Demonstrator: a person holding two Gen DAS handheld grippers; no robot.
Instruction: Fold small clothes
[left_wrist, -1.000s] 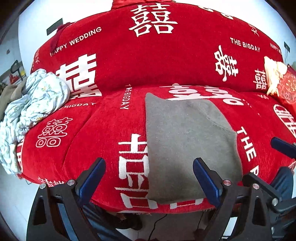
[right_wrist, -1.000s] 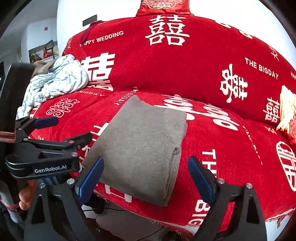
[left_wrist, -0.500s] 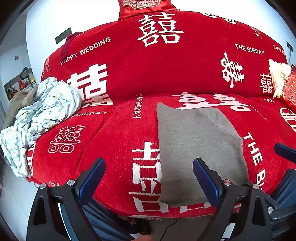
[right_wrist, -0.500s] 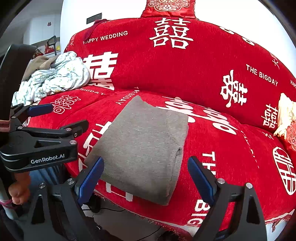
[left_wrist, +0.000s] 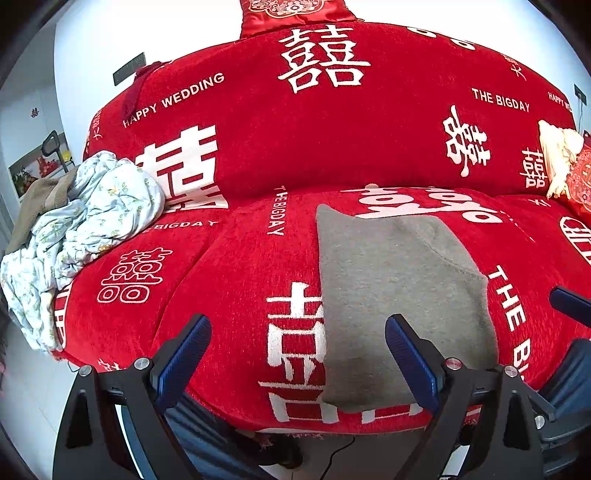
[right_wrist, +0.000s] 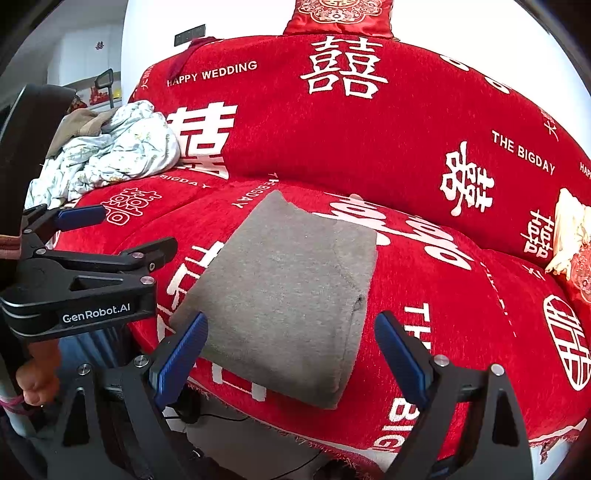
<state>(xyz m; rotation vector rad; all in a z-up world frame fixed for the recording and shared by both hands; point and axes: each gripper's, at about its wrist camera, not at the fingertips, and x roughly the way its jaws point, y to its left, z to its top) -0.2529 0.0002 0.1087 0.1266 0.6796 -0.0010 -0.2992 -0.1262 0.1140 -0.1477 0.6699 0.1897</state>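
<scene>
A grey garment (left_wrist: 395, 291) lies folded into a flat rectangle on the red sofa seat (left_wrist: 229, 295); it also shows in the right wrist view (right_wrist: 288, 295). My left gripper (left_wrist: 297, 358) is open and empty, held off the seat's front edge, left of the garment's near end. My right gripper (right_wrist: 290, 354) is open and empty, just in front of the garment's near edge. The left gripper also shows in the right wrist view (right_wrist: 92, 236), at the left. A blue fingertip (left_wrist: 569, 304) of the right gripper shows at the right of the left wrist view.
A crumpled pale floral cloth pile (left_wrist: 85, 229) with a brown garment (left_wrist: 40, 199) lies on the sofa's left end, also in the right wrist view (right_wrist: 114, 158). A cream cloth (left_wrist: 557, 158) and red cushion (right_wrist: 583, 273) sit at the right. Floor and a cable (left_wrist: 332, 454) lie below.
Both grippers have drawn back and lifted away from the sofa, so more of the backrest and top cushion shows. The grey garment has not moved.
</scene>
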